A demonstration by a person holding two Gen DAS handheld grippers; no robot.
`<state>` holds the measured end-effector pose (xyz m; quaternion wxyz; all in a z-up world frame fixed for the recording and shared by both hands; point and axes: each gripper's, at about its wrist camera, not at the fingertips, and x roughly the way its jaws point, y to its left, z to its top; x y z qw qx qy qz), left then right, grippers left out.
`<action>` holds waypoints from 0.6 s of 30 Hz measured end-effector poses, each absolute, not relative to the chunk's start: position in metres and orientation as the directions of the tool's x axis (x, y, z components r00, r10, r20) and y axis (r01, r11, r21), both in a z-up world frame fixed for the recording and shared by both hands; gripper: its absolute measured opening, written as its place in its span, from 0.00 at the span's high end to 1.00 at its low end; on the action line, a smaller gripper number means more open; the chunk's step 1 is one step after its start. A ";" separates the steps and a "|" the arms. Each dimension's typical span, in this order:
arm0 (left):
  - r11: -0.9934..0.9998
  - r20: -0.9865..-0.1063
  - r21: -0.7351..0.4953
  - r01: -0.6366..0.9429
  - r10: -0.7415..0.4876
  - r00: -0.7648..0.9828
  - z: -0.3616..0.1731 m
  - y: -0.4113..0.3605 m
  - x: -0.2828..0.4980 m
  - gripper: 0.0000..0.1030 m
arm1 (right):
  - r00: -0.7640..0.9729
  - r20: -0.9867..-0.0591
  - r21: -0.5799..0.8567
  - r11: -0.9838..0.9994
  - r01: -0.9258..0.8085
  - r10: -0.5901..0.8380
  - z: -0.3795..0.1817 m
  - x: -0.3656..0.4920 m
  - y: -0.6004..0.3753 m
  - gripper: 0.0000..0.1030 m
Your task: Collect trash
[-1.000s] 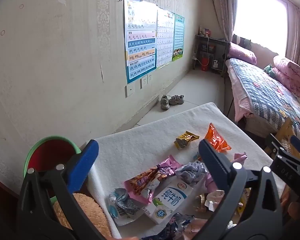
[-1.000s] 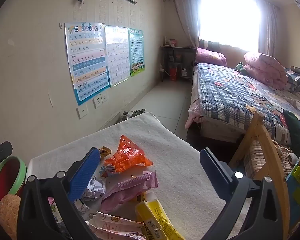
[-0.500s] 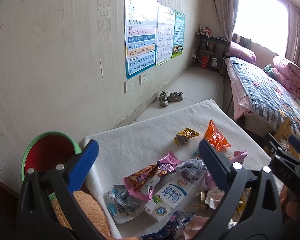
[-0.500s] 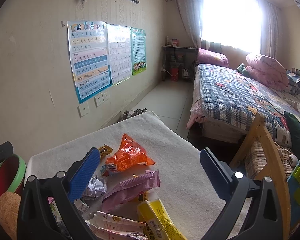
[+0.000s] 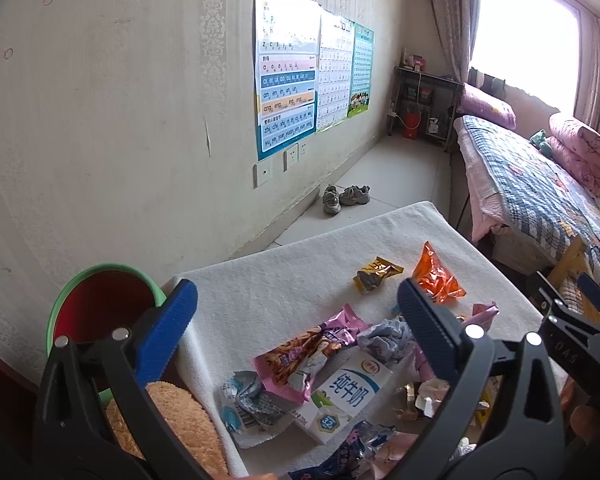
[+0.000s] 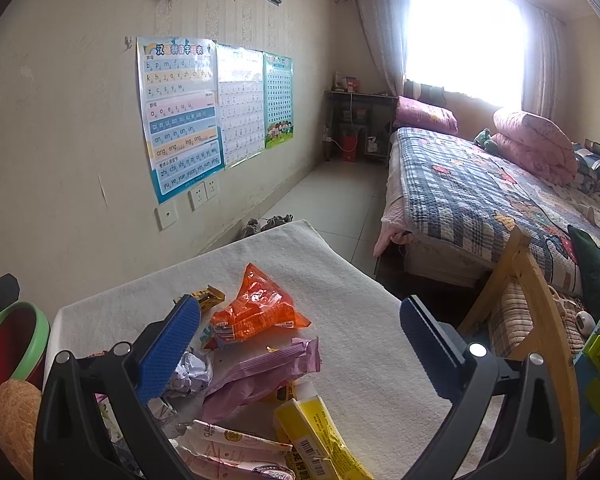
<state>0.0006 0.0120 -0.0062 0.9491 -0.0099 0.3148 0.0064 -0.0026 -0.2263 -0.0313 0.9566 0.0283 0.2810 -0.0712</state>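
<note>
Trash is scattered over a white cloth-covered table [image 5: 284, 280]. An orange crinkled wrapper [image 6: 256, 312] is seen near the middle, with a small yellow-brown wrapper [image 5: 376, 274] just beside it at 10 o'clock. A pale purple packet [image 6: 260, 372] lies flat at 6 o'clock of the orange one, a crumpled silver foil [image 6: 190, 372] at its 9 o'clock. A white milk carton [image 5: 346, 396], lying on its side, is partly covered by a pink snack wrapper [image 5: 304, 360]. A yellow packet [image 6: 320, 436] lies at the near edge.
</note>
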 end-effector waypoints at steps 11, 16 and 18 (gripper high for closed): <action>1.000 -0.599 -0.015 -0.019 0.006 0.801 -0.005 0.013 0.001 0.05 | 0.830 -0.545 0.014 0.988 0.152 -0.120 -0.032 -0.002 -0.226 0.07; 1.000 -0.599 -0.004 -0.017 0.011 0.801 -0.006 0.011 0.001 0.05 | 0.828 -0.547 0.013 0.988 0.153 -0.121 -0.033 -0.002 -0.226 0.07; 1.000 -0.601 -0.009 -0.017 0.008 0.799 -0.006 0.011 0.000 0.05 | 0.827 -0.548 0.011 0.988 0.157 -0.125 -0.035 -0.003 -0.227 0.07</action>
